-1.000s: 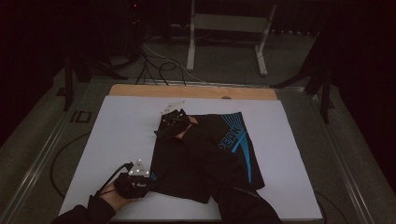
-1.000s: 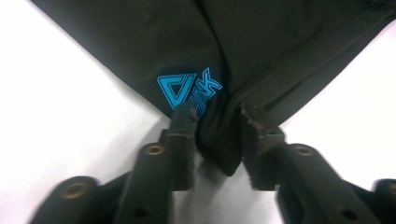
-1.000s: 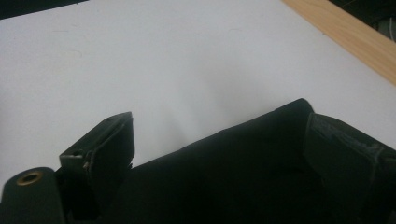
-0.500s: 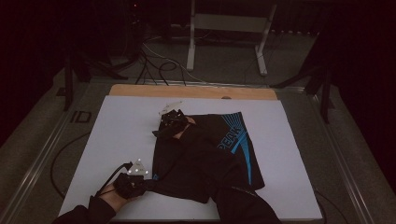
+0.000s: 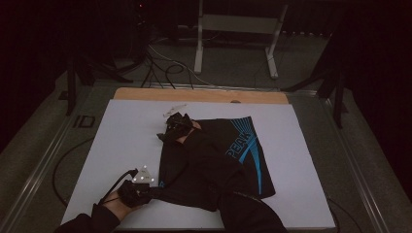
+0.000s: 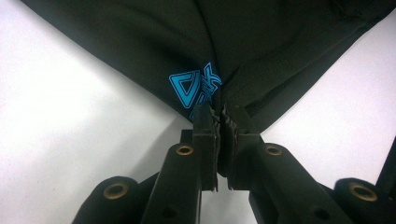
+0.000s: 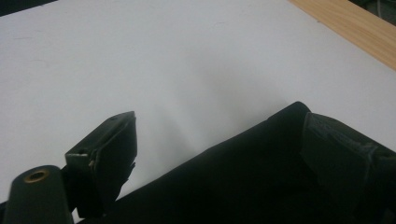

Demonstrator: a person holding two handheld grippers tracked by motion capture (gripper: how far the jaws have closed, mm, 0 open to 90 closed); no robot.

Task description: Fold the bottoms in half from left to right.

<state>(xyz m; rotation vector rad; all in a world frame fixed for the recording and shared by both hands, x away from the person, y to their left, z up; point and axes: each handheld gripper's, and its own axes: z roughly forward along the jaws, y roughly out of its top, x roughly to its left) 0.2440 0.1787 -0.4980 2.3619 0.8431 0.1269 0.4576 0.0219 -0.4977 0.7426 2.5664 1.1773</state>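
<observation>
A pair of black shorts [image 5: 214, 160] with blue lettering lies spread on the white counter [image 5: 301, 160], toward its near right half. The left gripper [image 5: 154, 192], at the near left corner of the shorts, has just closed its fingers [image 6: 205, 130] and now pinches the hem beside a blue logo [image 6: 194, 88]. The right gripper [image 5: 171, 132], at the far left corner, has its fingers [image 7: 109, 149] apart, with the cloth edge lying between them.

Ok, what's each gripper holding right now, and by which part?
The left gripper is shut on the black shorts, pinching a corner by the blue logo. The right gripper stands open with the shorts' far edge between its jaws, not yet clamped.
</observation>
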